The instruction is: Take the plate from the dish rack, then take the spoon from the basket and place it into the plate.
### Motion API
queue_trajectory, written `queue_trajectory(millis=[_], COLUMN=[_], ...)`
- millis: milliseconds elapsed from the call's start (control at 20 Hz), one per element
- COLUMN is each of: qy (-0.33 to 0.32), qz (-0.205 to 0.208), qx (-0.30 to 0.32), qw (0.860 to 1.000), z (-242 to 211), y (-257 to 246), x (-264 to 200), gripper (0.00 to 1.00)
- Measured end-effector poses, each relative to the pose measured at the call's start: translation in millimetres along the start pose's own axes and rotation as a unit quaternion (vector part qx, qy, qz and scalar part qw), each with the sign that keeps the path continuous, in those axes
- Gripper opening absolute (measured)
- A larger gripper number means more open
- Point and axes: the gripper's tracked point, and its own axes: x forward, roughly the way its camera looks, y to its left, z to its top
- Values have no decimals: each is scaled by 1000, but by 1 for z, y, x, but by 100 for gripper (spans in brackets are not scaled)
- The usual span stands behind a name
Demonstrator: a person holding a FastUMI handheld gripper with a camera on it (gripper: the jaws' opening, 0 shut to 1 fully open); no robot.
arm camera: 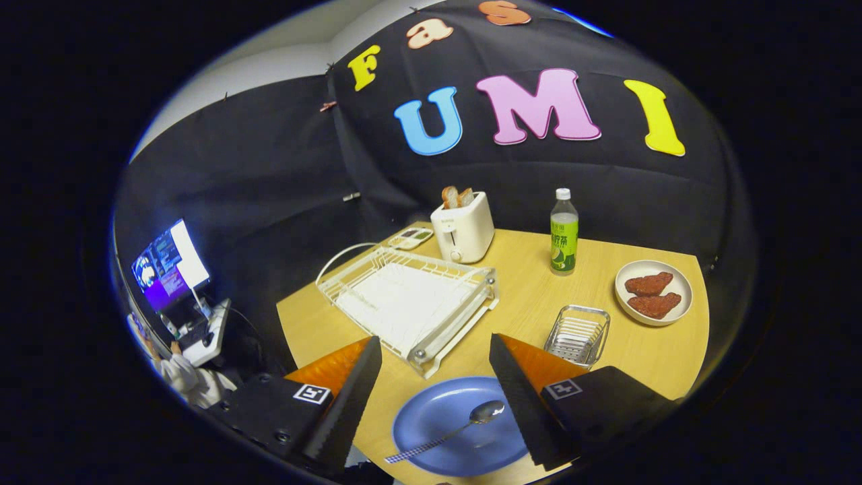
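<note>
The hand-held gripper (434, 397) hangs open above the plate (438, 414), where the spoon (465, 421) lies.

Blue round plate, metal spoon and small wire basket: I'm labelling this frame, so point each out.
Blue round plate (431, 414), gripper view, bare inner surface.
Metal spoon (487, 411), gripper view, its bowl.
Small wire basket (578, 335), gripper view, its slatted floor.
</note>
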Motion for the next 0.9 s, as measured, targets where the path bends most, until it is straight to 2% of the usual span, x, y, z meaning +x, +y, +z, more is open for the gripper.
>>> queue_trajectory(millis=[250, 500, 700, 900], qy=[-70, -137, -196, -244], qz=[-28, -96, -188, -285], qx=[29, -10, -28, -56], qw=[997, 986, 962, 925], z=[66, 122, 165, 183], y=[-14, -40, -60, -63], x=[-21, -55, -104, -146], gripper=[99, 98, 98, 98])
